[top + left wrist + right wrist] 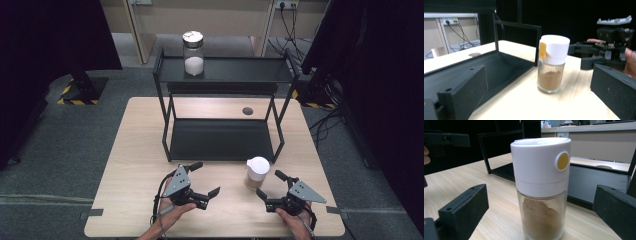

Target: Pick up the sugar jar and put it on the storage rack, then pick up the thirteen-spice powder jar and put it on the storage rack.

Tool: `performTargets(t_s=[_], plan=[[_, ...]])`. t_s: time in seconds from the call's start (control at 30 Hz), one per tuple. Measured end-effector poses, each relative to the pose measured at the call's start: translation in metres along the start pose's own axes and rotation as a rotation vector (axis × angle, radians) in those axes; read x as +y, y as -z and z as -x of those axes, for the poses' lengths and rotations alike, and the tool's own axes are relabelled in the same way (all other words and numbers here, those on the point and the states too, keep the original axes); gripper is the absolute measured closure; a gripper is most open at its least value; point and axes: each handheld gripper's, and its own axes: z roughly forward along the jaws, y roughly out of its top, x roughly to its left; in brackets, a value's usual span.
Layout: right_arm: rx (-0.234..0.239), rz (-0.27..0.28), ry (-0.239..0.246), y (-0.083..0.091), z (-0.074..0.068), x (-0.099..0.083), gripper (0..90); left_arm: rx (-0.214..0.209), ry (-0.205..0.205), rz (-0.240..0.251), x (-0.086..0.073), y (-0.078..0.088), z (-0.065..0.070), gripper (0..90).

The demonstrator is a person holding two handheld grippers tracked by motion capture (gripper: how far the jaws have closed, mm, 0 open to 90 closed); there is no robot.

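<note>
A glass spice jar (256, 173) with a white cap and brown powder stands upright on the wooden table (135, 150), just in front of the black shelf rack (222, 139). In the right gripper view the spice jar (541, 187) is close, between the open jaws, untouched. My right gripper (269, 184) is open, just right of and nearer than the jar. My left gripper (205, 179) is open, to the jar's left. The left gripper view has the spice jar (551, 63) ahead, with the right gripper (584, 53) beyond it. A second jar (193, 53) with white contents stands on the rack's top shelf.
The rack's lower shelf (220, 140) lies flat on the table behind the jar; its posts (278, 145) stand close by. A round grommet hole (247, 111) sits in the tabletop behind the rack. Dark curtains and cables surround the table.
</note>
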Motion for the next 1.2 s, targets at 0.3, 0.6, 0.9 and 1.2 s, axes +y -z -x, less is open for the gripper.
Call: performTargets(t_s=[0.3, 0.6, 0.9, 1.2], plan=[[0.003, 0.001, 0.001, 0.0, 0.001, 0.0, 0.5, 0.001, -0.016, -0.009, -0.008, -0.001, 0.002, 0.2], [0.005, 0.003, -0.001, 0.001, 0.001, -0.001, 0.5, -0.004, -0.024, -0.017, -0.015, -0.002, 0.005, 0.2], [0.007, -0.001, 0.0, 0.0, 0.001, 0.0, 0.5, 0.002, -0.013, -0.021, -0.017, -0.001, 0.004, 0.3], [0.009, -0.003, 0.002, 0.0, 0.001, 0.0, 0.6, 0.009, -0.005, -0.013, -0.017, 0.0, 0.004, 0.2]])
